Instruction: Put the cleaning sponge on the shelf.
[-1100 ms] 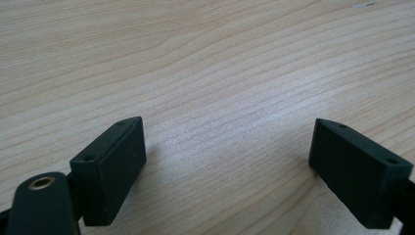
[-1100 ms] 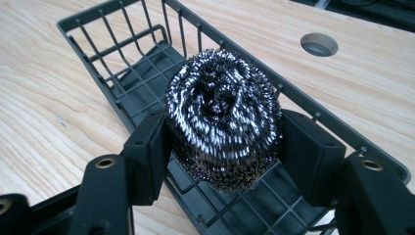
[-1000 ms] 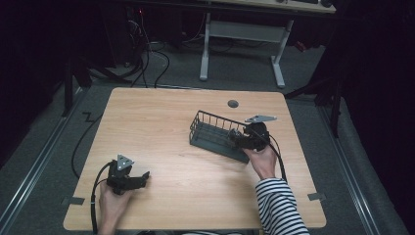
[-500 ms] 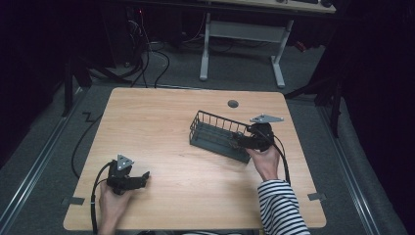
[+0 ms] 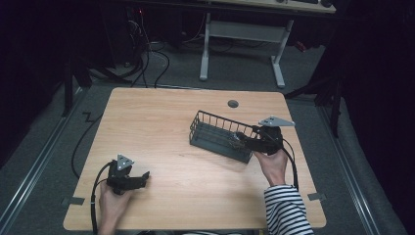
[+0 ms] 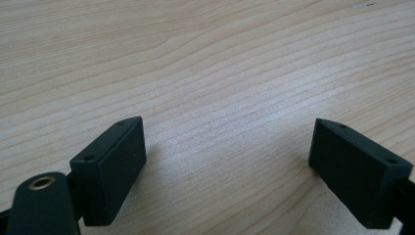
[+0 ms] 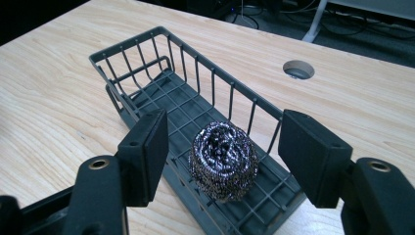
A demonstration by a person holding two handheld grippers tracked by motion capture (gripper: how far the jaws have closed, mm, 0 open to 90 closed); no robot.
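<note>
Steel wool scourer [image 7: 224, 159] lies on the grid floor of a dark grey wire basket [image 7: 147, 73], at the basket end nearest the right edge of the table [image 5: 161, 122]. The scourer is round, coiled and shiny, and rests free on the mesh. In the high view it appears as a small grey tangle [image 5: 237, 142] inside the basket [image 5: 205, 128].

Basket position: right half of the table, set at an angle, its long side running from mid-table toward the right edge. A round cable hole [image 5: 233, 104] sits in the tabletop near the far edge, apart from the basket.

Right gripper [image 7: 222, 147]: jaws spread wide, one on each side of the scourer, neither touching it. In the high view the right gripper [image 5: 243, 142] reaches over the basket's right end, held by the right hand [image 5: 271, 164], which wears a striped sleeve [image 5: 286, 210].

Left gripper [image 6: 225, 166]: jaws apart, nothing between them, bare wood grain beneath. In the high view the left gripper [image 5: 143, 177] rests near the front left corner of the table, held by the left hand [image 5: 111, 203].
</note>
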